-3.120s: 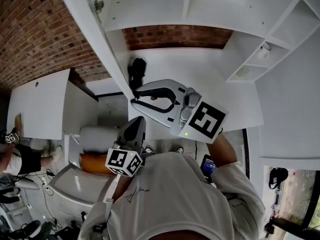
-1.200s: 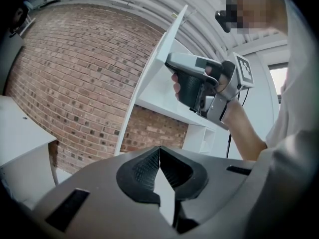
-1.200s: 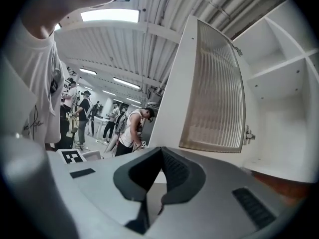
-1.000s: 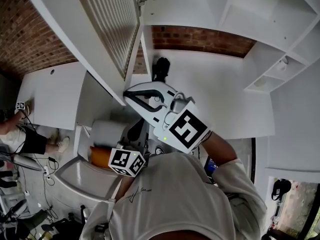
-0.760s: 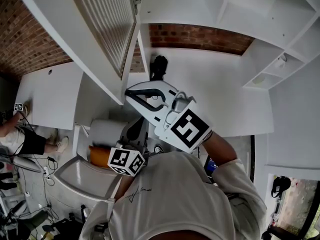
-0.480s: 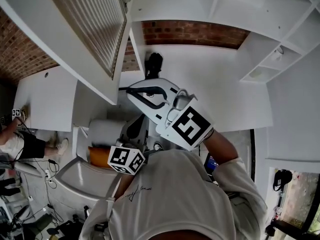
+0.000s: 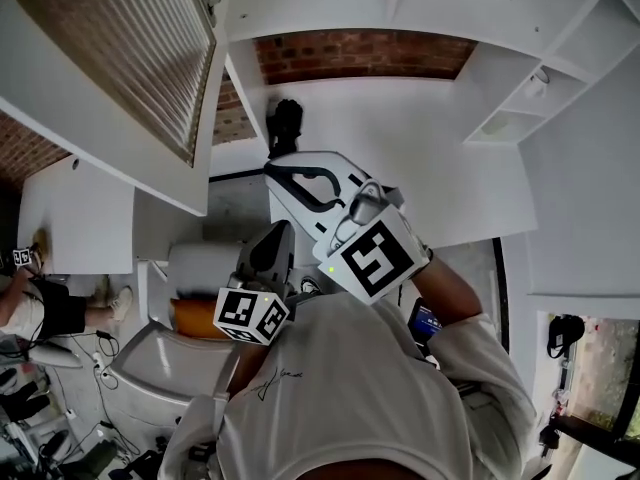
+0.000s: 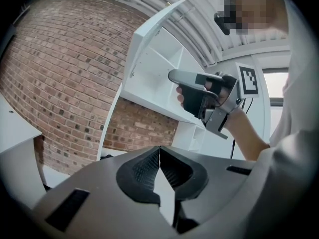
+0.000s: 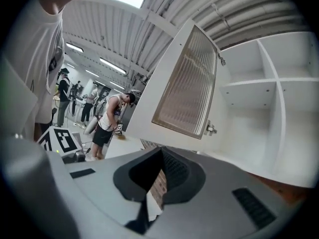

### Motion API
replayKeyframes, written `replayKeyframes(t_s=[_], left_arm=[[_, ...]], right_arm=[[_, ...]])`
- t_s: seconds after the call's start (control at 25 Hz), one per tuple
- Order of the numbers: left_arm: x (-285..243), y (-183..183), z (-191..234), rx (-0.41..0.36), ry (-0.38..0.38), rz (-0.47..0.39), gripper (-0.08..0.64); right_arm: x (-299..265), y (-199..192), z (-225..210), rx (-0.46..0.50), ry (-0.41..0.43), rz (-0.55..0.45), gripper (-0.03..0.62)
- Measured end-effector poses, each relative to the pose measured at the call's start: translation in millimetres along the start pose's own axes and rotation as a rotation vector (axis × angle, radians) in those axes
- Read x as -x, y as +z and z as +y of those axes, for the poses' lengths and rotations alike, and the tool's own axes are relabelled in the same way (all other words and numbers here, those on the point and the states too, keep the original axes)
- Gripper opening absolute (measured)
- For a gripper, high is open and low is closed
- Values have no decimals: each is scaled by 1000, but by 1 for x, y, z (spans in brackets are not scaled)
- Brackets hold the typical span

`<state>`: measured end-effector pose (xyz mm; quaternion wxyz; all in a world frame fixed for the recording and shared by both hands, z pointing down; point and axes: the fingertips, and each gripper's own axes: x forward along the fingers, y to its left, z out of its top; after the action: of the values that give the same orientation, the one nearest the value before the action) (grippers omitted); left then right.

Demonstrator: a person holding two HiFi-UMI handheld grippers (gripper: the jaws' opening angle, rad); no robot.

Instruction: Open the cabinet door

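The door [image 7: 130,63] stood swung wide open at upper left, hinged to the cabinet [image 7: 330,3]. The right gripper [image 7: 275,171] was clenched on nothing, near the door's lower edge but apart from it. Below it, the left gripper [image 7: 278,240] was likewise clenched and empty.

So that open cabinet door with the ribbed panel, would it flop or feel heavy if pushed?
Probably stiff: the cabinet door looks like a rigid white frame. It should swing freely rather than slide, since it hangs on a hinge. The ribbed panel may be glass, so possibly fragile and fairly heavy.
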<state>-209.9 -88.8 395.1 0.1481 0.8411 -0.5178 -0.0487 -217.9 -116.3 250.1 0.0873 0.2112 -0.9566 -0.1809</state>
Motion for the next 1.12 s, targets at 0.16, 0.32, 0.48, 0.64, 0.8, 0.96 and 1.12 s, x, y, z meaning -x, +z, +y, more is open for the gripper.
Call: replayKeyframes(t_s=[0.16, 0.32, 0.48, 0.64, 0.8, 0.96, 1.12], left_arm=[[-6, -4, -7, 3, -16, 10, 16], [-10, -4, -10, 6, -19, 11, 15], [-14, -4, -13, 8, -23, 10, 15], [-18, -5, -19, 8, -36, 11, 15], [-22, -3, -21, 7, -43, 10, 15], [-25, 2, -23, 2, -48, -5, 16], [-24, 2, -22, 4, -43, -12, 15]], right_arm=[[14, -16, -10, -48, -19, 21, 25], [30, -32, -24, -104, -57, 43, 25], [47, -48, -37, -196, -98, 48, 25], [68, -56, -48, -231, -139, 48, 25], [84, -65, -57, -248, -173, 77, 25], [98, -76, -60, -287, -198, 96, 25], [110, -87, -57, -302, -216, 113, 25]])
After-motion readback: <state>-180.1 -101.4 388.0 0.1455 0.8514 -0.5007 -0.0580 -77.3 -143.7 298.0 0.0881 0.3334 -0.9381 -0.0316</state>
